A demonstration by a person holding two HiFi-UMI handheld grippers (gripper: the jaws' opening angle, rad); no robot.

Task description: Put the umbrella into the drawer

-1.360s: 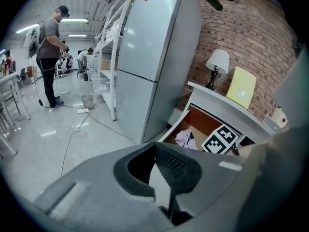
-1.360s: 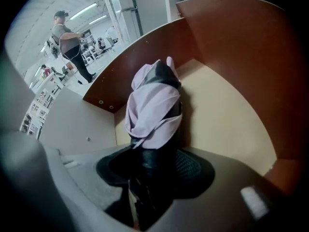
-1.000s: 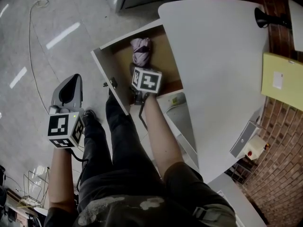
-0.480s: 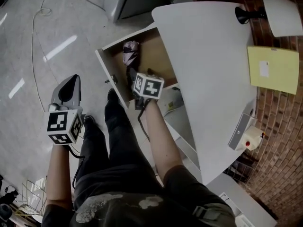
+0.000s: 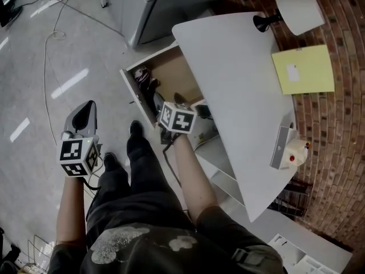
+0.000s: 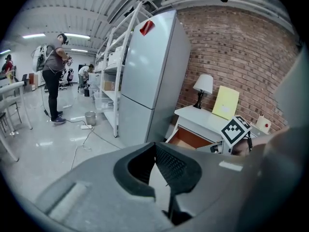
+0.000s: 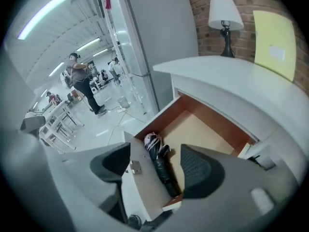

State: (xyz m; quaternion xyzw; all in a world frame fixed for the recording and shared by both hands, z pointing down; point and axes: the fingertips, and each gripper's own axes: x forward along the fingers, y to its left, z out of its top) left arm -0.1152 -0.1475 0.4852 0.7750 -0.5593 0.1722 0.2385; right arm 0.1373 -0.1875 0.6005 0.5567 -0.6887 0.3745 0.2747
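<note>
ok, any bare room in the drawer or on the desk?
Drawer: bare floor between the umbrella along its front panel and the desk. Desk top: bare from the drawer side to the yellow sheet; lamp and sheet crowd the brick-wall edge.

Umbrella (image 7: 161, 166): black, with a pale, dark-striped end. Drawer (image 7: 203, 129): white front, orange-brown inside; bench (image 5: 239, 73) white. Lamp (image 5: 299, 10): white shade, black stand; sheet (image 5: 302, 68) yellow; wall (image 5: 342, 124) red-brown brick; floor (image 5: 34, 50) glossy grey.
</note>
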